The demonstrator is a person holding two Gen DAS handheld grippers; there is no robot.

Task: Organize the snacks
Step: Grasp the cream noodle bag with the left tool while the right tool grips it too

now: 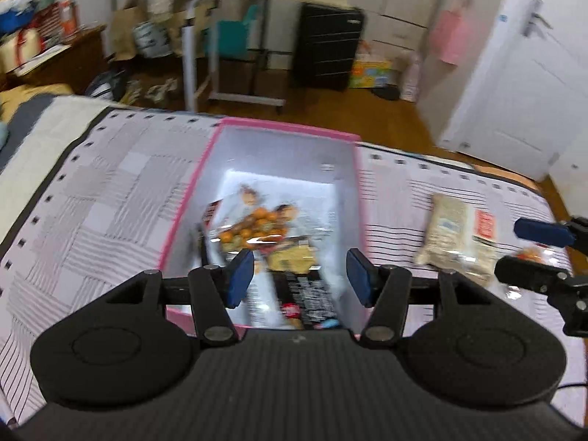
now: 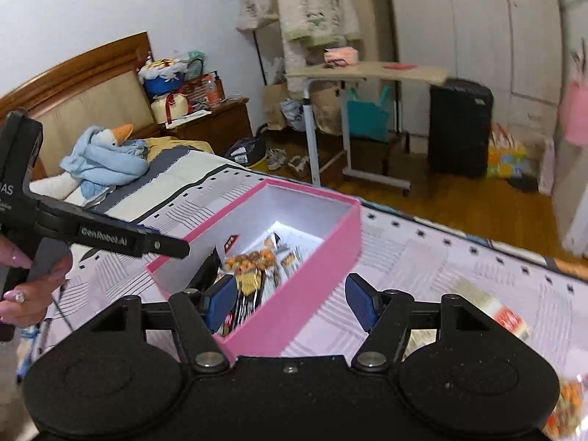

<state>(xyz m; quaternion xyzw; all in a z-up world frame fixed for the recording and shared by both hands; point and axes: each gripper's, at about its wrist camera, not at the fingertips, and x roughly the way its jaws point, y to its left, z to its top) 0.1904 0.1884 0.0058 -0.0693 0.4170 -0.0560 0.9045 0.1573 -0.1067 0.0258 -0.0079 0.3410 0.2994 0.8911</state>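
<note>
From the left wrist camera, the left gripper (image 1: 299,275) hangs over the near end of a pink box (image 1: 191,198) that lies open on the bed (image 1: 110,191). Its blue fingers (image 1: 240,275) stand apart with nothing between them. Inside the box, at 12 o'clock from the gripper, lies a clear snack bag (image 1: 257,228) with orange pieces, and nearer the camera a dark packet (image 1: 305,297) (badly blurred, so its print cannot be read). At 3 o'clock from the box, on the bedspread, lies a pale packet (image 1: 455,235) with a red label. The right gripper (image 1: 529,253) shows at the frame's right edge, just beside that packet, fingers parted.

From the right wrist camera, the right gripper (image 2: 290,303) hovers over the box's (image 2: 294,294) near corner, its fingers (image 2: 362,305) spread with nothing gripped. The bag (image 2: 250,261) sits in the box at 11 o'clock. The pale packet (image 2: 492,308) lies on the bed (image 2: 441,257) at 3 o'clock from the gripper. At 9 o'clock a hand (image 2: 33,279) grips the left gripper's handle. A plush goose (image 2: 106,154) rests at the bed's head, at 10 o'clock.
</note>
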